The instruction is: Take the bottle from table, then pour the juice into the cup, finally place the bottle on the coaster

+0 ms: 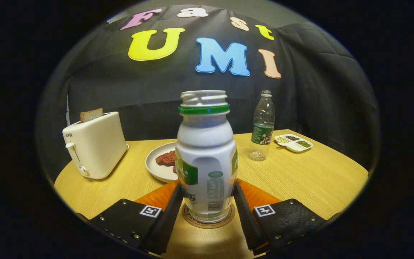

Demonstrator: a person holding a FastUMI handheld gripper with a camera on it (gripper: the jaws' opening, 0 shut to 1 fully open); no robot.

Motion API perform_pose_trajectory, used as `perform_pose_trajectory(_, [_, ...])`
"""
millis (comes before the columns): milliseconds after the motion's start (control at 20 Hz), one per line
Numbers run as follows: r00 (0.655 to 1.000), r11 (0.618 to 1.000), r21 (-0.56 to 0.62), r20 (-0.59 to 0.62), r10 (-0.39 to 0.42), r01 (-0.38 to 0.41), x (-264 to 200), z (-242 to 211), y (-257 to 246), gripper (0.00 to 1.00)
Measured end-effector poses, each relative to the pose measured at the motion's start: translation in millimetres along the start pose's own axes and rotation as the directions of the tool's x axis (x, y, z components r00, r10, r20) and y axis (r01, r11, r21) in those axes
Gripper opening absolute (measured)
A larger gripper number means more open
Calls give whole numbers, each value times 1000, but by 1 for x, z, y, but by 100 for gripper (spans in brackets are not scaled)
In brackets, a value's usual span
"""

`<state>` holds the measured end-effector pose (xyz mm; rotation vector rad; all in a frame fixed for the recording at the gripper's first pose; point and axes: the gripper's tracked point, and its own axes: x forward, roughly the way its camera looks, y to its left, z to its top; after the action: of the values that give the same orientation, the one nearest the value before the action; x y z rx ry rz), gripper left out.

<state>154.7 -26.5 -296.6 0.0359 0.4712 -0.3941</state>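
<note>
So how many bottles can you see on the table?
2. The white bottle stands on the coaster between the gripper fingers. The clear bottle stands beyond, beside the snack tray.

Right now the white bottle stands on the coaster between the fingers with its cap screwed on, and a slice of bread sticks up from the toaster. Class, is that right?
Not quite. The gripper view shows the white bottle has no cap: its threaded neck is open above the green ring. The rest holds: it stands on the coaster between the fingers, and a slice of bread sticks up from the toaster.
</note>
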Motion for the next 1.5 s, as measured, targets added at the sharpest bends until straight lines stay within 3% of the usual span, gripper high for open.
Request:
perform_pose_trajectory(150, [1000, 1000, 13, 6, -3, 3, -3, 1, -4, 99])
perform_pose_trajectory(400, [999, 1000, 23, 35, 11, -12, -17, 14, -5, 99])
perform_pose_trajectory(900, [979, 988, 18, 142, 148, -152, -98, 63, -7, 99])
perform_pose_trajectory(1500, [944, 974, -8, 248, 220, -225, -188, 107, -59, 99])
